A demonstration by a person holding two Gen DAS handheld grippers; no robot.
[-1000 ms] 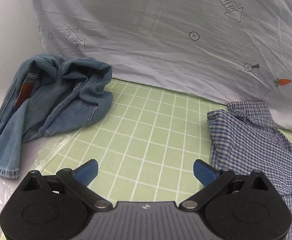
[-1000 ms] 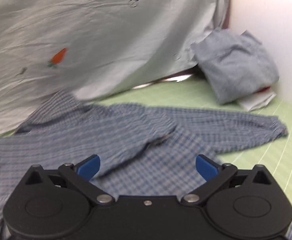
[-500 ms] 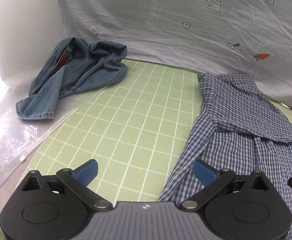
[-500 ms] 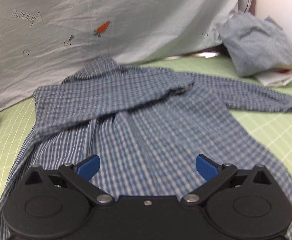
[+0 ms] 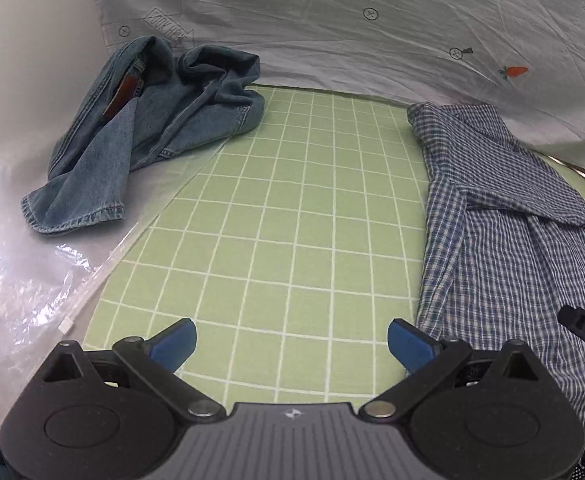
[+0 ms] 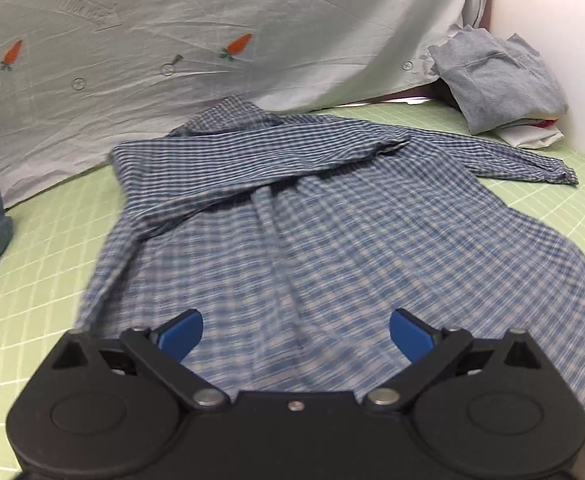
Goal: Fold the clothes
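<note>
Blue-and-white checked shirt (image 6: 332,240) lies spread on the green gridded cutting mat (image 5: 292,220) of the table, collar toward the pale printed sheet (image 6: 172,40) at the back. Its left sleeve is folded across the chest and its right sleeve stretches out toward the folded grey garment (image 6: 496,80) in the far corner.

Over the last second both cameras have pulled back and up. The right view went from a close look at the shirt's upper part to taking in nearly the whole garment down to the hem. The left view, which a second ago showed only a corner of checked cloth, now shows the shirt's left edge from collar to hem. So the shirt is laid out and in full reach, one sleeve in and one out; I judge the fold partly made.

The left gripper (image 5: 292,340) hangs over bare mat just beside the shirt's edge, blue fingers wide apart and empty. The right gripper (image 6: 296,332) hovers above the lower shirt, likewise spread and holding nothing. A crumpled blue denim garment (image 5: 152,128) lies at the mat's left, partly on a clear plastic bag (image 5: 32,272).
</note>
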